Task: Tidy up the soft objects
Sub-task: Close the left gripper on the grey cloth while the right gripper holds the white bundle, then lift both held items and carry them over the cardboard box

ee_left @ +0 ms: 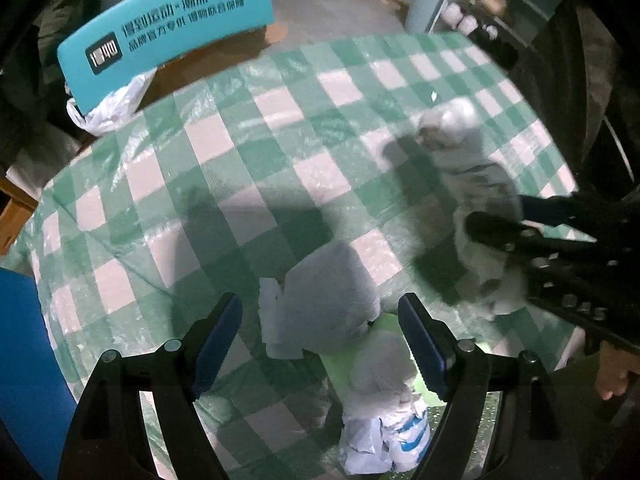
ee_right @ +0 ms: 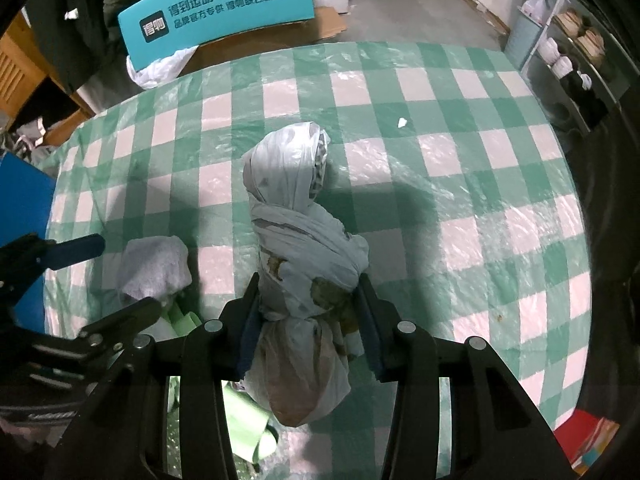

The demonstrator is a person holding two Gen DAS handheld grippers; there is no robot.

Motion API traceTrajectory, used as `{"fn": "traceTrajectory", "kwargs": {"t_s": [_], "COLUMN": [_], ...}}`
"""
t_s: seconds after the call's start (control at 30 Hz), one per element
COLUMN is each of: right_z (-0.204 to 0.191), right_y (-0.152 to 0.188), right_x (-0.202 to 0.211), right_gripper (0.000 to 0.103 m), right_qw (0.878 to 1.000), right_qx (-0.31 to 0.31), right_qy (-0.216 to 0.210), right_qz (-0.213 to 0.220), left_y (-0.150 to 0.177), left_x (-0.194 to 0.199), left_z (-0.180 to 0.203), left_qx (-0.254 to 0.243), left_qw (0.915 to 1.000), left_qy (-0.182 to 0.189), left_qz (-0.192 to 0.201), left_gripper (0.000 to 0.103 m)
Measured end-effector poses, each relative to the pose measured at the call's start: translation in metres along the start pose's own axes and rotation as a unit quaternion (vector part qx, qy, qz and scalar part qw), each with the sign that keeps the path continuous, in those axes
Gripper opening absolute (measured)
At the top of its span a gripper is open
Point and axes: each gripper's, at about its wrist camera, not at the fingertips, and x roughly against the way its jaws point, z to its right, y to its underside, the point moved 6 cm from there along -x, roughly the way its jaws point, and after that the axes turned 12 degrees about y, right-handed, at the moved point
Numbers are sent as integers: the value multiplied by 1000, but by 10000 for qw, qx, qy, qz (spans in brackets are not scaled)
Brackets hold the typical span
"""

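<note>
Two grippers work over one table [ee_right: 460, 128] covered in a green-and-white checked cloth under clear plastic. The right gripper [ee_right: 308, 320] points steeply down, its two fingers pressed against the sides of a long white bundle [ee_right: 296, 216] wrapped in thin plastic and stained brown near the grip; the bundle lies along the cloth, its far end toward the table's middle. The left gripper [ee_left: 320, 344] stands wide, both blue pads clear of everything. Between and beyond its fingers sits one grey folded towel [ee_left: 328, 300], touching a white crumpled bag [ee_left: 380, 376] that lies on a pale green sheet [ee_left: 340, 364]. One small white scrap [ee_right: 401, 122] lies alone farther out. Past the far table edge stands one teal printed box [ee_right: 216, 12]; to the right, one shelf [ee_right: 568, 44] carries several shoes. The right gripper's arm crosses the left wrist view and covers part of the bundle.
</note>
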Motion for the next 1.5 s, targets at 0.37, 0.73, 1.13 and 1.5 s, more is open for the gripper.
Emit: {"fn": "traceTrajectory", "kwargs": {"t_s": [0.37,0.73,1.13,1.5], "right_z": [3,0,-9,-27], "right_y": [7,5,0,-2], "right_x": [4,9,33,63], "right_gripper": [43,43,43,43], "right_qw": [10000,9999,9993,9976], "right_qx": [16,78,207,403], "right_qy": [-12,-62,-122,-197], "right_qz": [4,76,295,519], "left_y": [3,-2,-6,8], "left_x": [-8,9,45,72], "left_z": [0,-1,1,-8], "left_qx": [191,215,218,222], "left_qw": [9996,9988,9966,9964], "left_qy": [179,334,448,173], "left_qz": [70,278,661,796], "left_gripper": [60,28,23,23]}}
